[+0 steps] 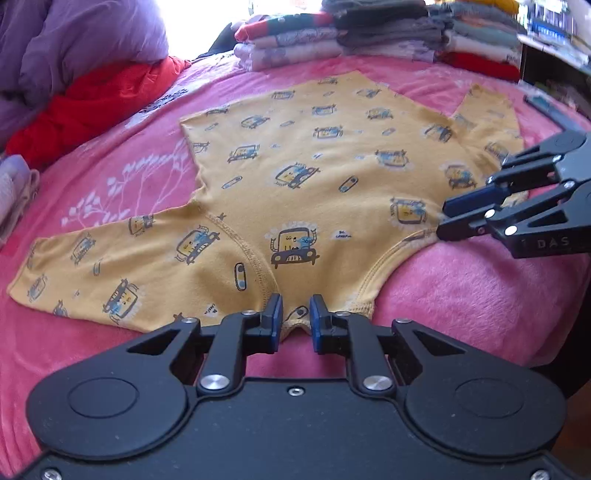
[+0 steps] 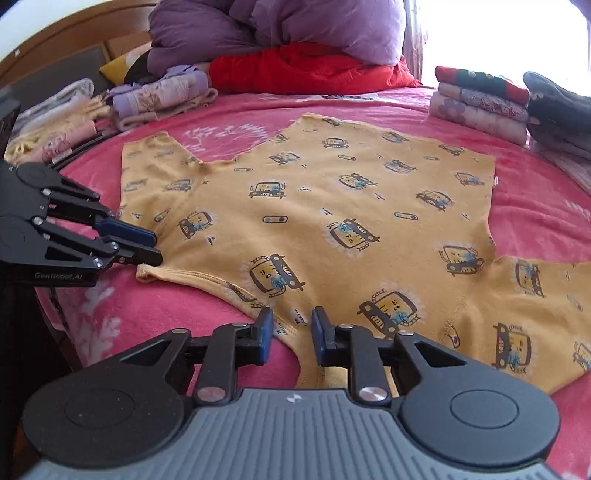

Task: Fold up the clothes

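Shirt: the yellow shirt [image 1: 295, 177] with small car prints lies flat and spread on the pink blanket [image 1: 480, 288], both long sleeves out to the sides, neckline toward me.
Handling: I judge it light, thin and very soft; it will sag and slide a little on the fleece, so I must pinch an edge or seam, not the middle.
Where to hold: the stitched neckline and shoulder seams look the firmest places.
Left gripper: the left gripper [image 1: 295, 325] sits at one end of the neckline, jaws spread with the hem between them, not yet pinching.
Right gripper: the right gripper [image 2: 291, 332] is at the other end of the neckline, jaws also spread over the edge.
Around: folded piles [image 1: 388, 33] stand behind the shirt, a red garment [image 1: 92, 107] and a purple duvet [image 2: 277, 29] well apart.
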Motion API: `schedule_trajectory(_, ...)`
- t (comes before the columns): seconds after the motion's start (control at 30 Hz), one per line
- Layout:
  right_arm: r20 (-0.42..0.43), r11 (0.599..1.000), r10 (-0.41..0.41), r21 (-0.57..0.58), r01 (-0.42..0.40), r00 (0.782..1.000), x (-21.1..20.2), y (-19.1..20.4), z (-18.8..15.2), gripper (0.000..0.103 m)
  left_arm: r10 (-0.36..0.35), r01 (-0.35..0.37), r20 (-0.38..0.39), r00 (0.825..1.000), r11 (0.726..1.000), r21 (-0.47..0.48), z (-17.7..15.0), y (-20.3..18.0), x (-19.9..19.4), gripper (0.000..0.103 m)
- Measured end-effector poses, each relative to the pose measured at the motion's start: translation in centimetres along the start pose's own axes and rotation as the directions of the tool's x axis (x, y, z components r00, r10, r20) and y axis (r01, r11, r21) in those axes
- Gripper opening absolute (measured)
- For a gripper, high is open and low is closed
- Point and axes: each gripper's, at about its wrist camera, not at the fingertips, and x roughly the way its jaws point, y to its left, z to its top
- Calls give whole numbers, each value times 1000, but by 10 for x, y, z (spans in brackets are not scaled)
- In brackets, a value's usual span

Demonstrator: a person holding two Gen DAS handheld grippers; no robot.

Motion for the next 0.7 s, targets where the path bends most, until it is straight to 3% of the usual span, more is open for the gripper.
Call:
schedule_trajectory(0.07,-5,1000,3,15,-3,1000,-4,-2,-2,26,-22,23,34,999,999,-34,1,4,-8,18)
schedule_trajectory(0.13,-11,1000,-2,18,2,1000,-7,-2,-5,27,-35,38,52,998,997,-65,1,7,-13,28)
schedule_trajectory(0.17,-10,1000,-6,16,6,1000,-9,-1,-5,28,-26,28,24,999,997,-77,0,10,-10,36)
schedule_trajectory(0.23,-4,1000,-13,10,13,1000,-12,1,-5,29,-15,13,-17,1000,994,-111,-3,17,-7,37)
schedule_trajectory(0.33,24,1000,-26,14,26,999,-21,3,-5,30,2,18,69,998,955,-298,-3,55,-29,39)
schedule_trajectory(0.4,53,999,-32,23,31,998,-26,2,-5,30,85,-29,107,991,896,-443,-6,86,-41,39)
schedule_trajectory(0.47,82,999,-48,29,46,995,-31,2,-4,30,174,-98,82,981,820,-563,-14,115,-45,39)
schedule_trajectory(0.5,95,998,-59,28,56,994,-33,2,-3,30,206,-124,61,977,773,-622,-19,130,-44,39)
schedule_trajectory(0.57,125,998,-59,-5,60,990,-32,11,2,30,230,-130,28,973,643,-755,-33,161,-39,39)
schedule_trajectory(0.63,138,996,-19,-79,30,990,-25,32,10,28,223,-76,48,974,517,-853,-45,190,-33,40)
schedule_trajectory(0.67,143,993,2,-116,15,990,-22,43,15,28,234,-66,55,971,481,-874,-48,201,-30,40)
schedule_trajectory(0.7,147,988,22,-153,1,989,-18,54,19,28,254,-77,49,966,464,-883,-49,211,-27,40)
